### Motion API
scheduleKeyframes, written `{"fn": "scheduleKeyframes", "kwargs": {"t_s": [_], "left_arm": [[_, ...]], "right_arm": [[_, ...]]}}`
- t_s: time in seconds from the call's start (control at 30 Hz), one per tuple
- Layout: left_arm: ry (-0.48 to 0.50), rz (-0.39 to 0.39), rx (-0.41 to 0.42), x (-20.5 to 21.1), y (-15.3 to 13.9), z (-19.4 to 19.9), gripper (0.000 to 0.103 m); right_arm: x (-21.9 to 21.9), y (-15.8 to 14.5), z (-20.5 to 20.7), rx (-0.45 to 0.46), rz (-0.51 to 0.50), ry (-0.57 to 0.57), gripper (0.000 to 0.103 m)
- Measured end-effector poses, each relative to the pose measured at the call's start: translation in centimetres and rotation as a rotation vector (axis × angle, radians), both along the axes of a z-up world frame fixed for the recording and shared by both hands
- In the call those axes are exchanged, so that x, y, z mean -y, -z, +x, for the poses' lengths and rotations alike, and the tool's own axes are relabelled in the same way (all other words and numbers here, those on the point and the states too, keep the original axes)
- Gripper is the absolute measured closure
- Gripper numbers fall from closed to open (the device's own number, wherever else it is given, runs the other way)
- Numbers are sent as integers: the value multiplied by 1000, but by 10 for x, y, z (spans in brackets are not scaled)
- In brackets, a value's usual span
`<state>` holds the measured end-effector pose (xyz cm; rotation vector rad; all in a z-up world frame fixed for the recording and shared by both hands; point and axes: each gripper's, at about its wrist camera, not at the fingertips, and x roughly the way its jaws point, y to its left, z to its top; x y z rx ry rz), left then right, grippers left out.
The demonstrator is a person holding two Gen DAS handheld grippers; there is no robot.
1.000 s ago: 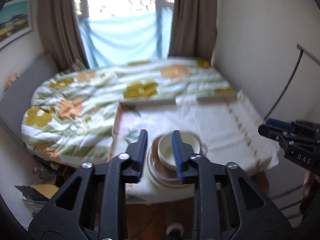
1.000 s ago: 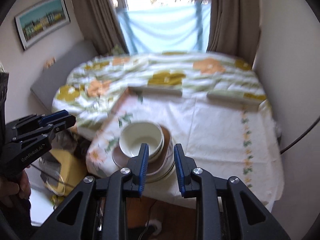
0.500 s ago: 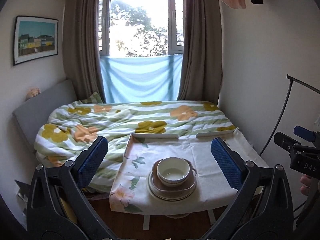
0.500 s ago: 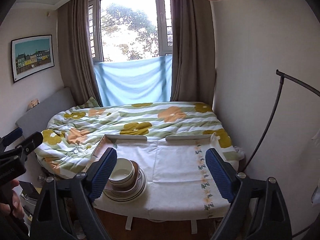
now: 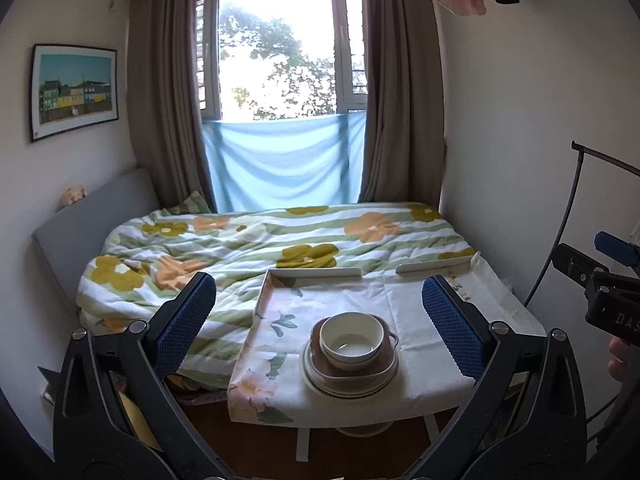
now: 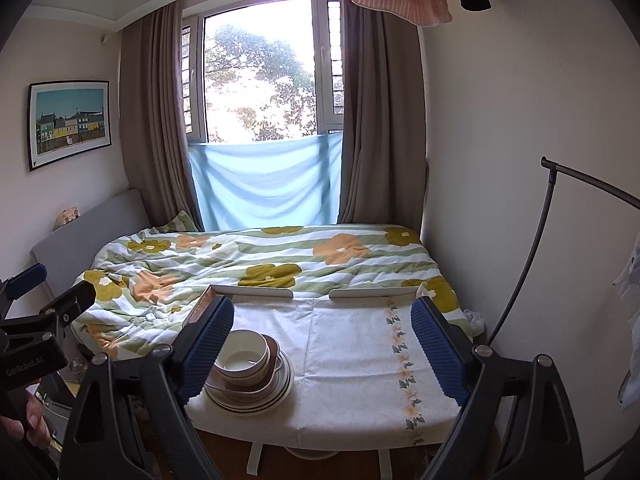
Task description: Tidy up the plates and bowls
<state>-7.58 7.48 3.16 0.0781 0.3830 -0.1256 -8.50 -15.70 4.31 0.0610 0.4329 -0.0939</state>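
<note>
Both the left claw [image 5: 318, 330] and right claw [image 6: 322, 346] gape wide, empty, short of the bench [image 6: 360, 360], where a bowl [image 5: 351, 340] tops stacked plates [image 5: 348, 385]

The left claw [image 5: 320, 320], a black plastic two-finger frame with blue ribbed pads [image 5: 182, 322], stands with its jaws spread wide and nothing between them. The right claw [image 6: 322, 350], of the same black frame and blue pads [image 6: 438, 350], is likewise spread wide and holds nothing. Both are level and point toward the far end of the room, side by side. Bare fingers of the person's right hand [image 5: 619, 358] show at the right edge of the left view; the left hand [image 6: 28, 424] grips its handle at the lower left of the right view.
</note>
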Motion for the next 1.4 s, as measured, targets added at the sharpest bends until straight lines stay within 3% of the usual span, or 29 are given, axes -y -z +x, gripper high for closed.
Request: {"fn": "scheduleKeyframes", "kwargs": {"t_s": [1.4], "left_arm": [[-25,6,12,1,3,3,0]], "right_arm": [[-2,-5,7,7,-11,-15,15]]}}
